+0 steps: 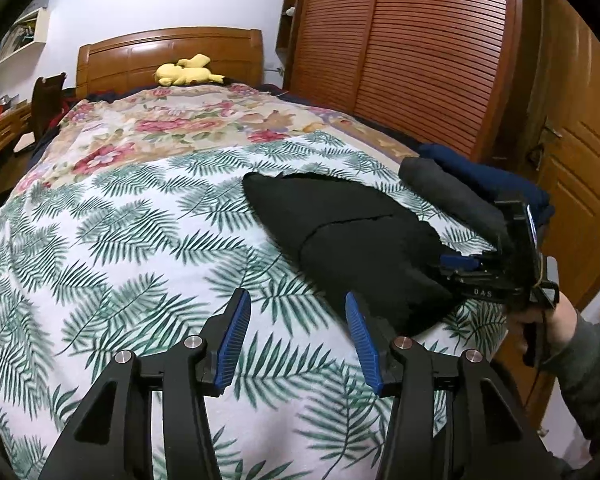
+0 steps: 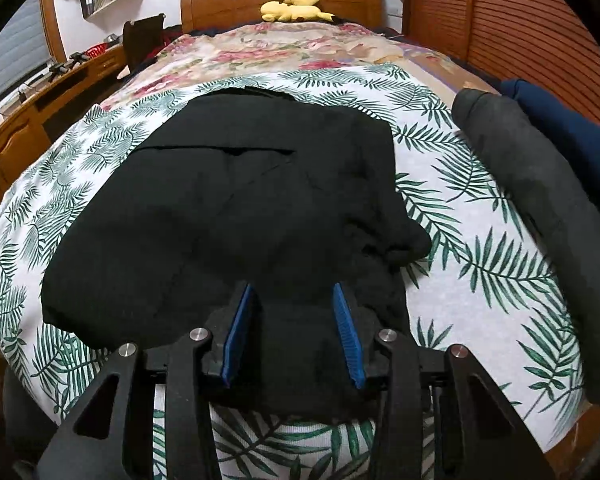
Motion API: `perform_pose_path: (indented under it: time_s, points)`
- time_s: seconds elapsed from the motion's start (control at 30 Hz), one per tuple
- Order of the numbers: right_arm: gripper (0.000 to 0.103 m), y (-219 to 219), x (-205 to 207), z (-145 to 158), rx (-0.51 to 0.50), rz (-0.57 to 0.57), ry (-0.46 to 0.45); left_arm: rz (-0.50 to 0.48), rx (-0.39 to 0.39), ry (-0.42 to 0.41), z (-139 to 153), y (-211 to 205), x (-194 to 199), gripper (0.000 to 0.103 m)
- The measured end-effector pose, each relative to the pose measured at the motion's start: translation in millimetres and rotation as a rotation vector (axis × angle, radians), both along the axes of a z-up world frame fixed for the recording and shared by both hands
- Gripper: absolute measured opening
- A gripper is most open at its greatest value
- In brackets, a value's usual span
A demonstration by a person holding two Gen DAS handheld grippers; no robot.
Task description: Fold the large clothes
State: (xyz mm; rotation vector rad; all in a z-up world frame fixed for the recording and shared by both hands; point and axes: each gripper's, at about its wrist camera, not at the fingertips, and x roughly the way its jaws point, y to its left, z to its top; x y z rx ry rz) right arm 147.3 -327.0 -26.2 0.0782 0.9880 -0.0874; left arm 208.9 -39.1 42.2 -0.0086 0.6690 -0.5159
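A black garment (image 2: 236, 208) lies folded on the bed's leaf-print sheet (image 2: 480, 240); it also shows in the left wrist view (image 1: 340, 232). My right gripper (image 2: 294, 292) is open, its blue pads on either side of the garment's near edge, with cloth lying between them. In the left wrist view the right gripper (image 1: 456, 262) sits at the garment's right edge, held by a hand. My left gripper (image 1: 296, 300) is open and empty above the sheet (image 1: 120, 240), just left of the garment.
A dark grey folded garment (image 2: 540, 184) and a navy one (image 2: 572, 128) are stacked at the bed's right edge. A floral blanket (image 1: 172, 128) and a yellow plush toy (image 1: 188, 73) lie further up. A wooden wardrobe (image 1: 420, 52) stands on the right, a desk (image 2: 40, 112) on the left.
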Motion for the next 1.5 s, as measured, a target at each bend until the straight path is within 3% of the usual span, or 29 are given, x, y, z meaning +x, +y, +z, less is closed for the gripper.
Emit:
perform_pose_path:
  time_s: [0.13, 0.37, 0.5, 0.53, 0.63, 0.77, 1.0, 1.23, 1.5]
  points:
    - [0.042, 0, -12, 15, -0.018, -0.008, -0.022, -0.029, -0.007, -0.020, 4, -13, 15, 0.058]
    - [0.043, -25, -41, 37, 0.054, -0.045, -0.086, -0.062, 0.028, -0.035, -3, -38, 51, 0.060]
    - [0.070, -38, -47, 38, 0.044, -0.077, -0.087, -0.074, 0.041, -0.024, -14, -49, 76, 0.061]
    - [0.073, -41, -47, 36, 0.048, -0.083, -0.085, -0.075, 0.044, -0.021, -17, -52, 83, 0.061]
    - [0.073, -52, -44, 25, 0.085, -0.112, -0.060, -0.076, 0.053, -0.008, -24, -59, 104, 0.061]
    - [0.073, -63, -42, 9, 0.207, -0.160, -0.036, -0.069, 0.070, 0.019, -36, -69, 135, 0.061]
    - [0.073, -53, -29, -4, 0.273, -0.157, -0.015, -0.051, 0.094, 0.043, -48, -78, 183, 0.061]
    - [0.073, -41, -20, -15, 0.282, -0.154, -0.002, -0.029, 0.070, 0.094, -61, -87, 233, 0.061]
    - [0.073, -41, -18, -17, 0.274, -0.150, 0.000, -0.027, 0.058, 0.144, -74, -96, 260, 0.064]
